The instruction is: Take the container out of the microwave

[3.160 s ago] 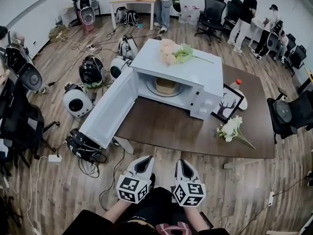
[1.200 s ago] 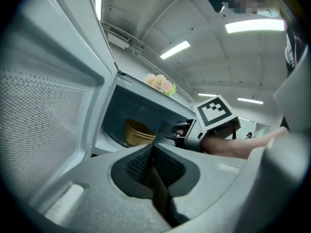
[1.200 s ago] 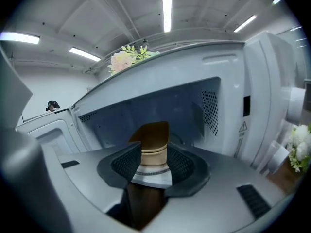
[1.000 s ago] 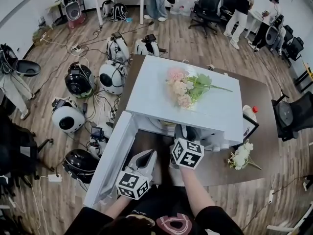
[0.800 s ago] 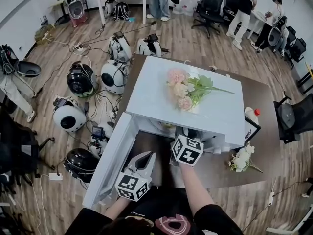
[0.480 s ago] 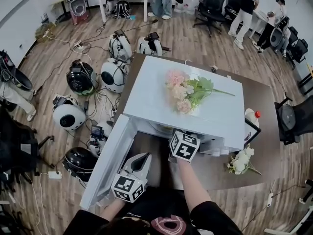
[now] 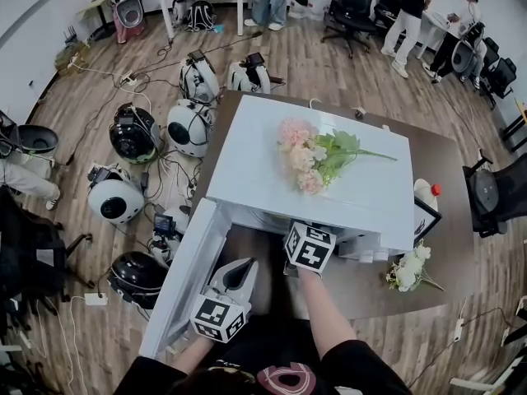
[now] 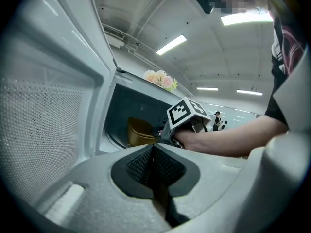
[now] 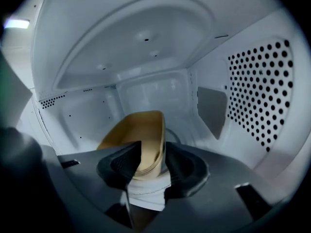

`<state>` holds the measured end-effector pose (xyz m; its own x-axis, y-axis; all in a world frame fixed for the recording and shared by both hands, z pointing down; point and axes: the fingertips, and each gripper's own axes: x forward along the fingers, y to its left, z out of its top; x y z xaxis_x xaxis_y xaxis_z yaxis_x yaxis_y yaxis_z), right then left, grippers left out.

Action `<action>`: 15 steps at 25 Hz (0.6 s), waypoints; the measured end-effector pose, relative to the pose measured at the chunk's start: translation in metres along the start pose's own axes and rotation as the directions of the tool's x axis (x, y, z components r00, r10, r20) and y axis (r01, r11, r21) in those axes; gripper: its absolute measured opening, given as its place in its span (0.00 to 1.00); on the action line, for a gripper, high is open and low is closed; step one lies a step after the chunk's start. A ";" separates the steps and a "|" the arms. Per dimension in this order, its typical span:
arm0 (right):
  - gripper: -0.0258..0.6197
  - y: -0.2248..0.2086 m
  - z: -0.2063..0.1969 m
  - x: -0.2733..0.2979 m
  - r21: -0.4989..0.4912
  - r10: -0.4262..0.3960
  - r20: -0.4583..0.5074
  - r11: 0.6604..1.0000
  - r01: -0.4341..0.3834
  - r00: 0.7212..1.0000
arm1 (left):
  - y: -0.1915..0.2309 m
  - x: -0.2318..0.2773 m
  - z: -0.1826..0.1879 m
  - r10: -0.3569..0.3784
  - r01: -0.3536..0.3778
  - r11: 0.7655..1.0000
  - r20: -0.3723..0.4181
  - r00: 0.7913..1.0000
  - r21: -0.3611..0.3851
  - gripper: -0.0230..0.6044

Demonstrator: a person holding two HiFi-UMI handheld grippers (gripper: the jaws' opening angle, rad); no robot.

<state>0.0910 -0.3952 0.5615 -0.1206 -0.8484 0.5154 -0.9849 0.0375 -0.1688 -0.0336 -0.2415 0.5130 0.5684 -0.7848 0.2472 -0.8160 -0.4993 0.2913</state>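
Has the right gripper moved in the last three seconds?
Yes. The right gripper went forward from in front of the table into the microwave, and now clasps the container rim.

The microwave door (image 7: 185, 282) stands wide open to the left and walls off that side of the approach. The left tongs (image 7: 237, 270), jaws together, sit just beside it over the front strip of the desk (image 7: 449, 253). The mouth of the microwave (image 7: 329, 196) is largely filled by the right tongs (image 9: 153, 152) and the forearm (image 7: 317, 311). Inside, the container (image 9: 136, 130) clamped in their jaws leaves open room above it up to the cavity ceiling (image 9: 141, 47), with the perforated wall (image 9: 257, 96) close on the right. Right of the microwave, white flowers (image 7: 405, 268) and a picture frame (image 7: 424, 220) crowd the desk.
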 end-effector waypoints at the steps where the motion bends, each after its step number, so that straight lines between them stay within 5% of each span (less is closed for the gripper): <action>1: 0.28 0.000 -0.001 0.000 0.003 0.000 -0.010 1.000 0.000 1.000 | 0.000 0.000 0.000 -0.002 0.002 1.000 -0.003 1.000 0.005 0.05; 15: 0.14 -0.005 -0.009 -0.007 -0.008 -0.037 -0.092 0.999 0.037 0.995 | 0.000 0.004 0.001 -0.023 0.023 0.999 -0.003 1.000 0.026 0.05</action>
<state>0.0957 -0.3847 0.5670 -0.0949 -0.7971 0.5963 -0.9896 0.0105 -0.1434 -0.0313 -0.2444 0.5129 0.5874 -0.7719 0.2432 -0.8051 -0.5268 0.2727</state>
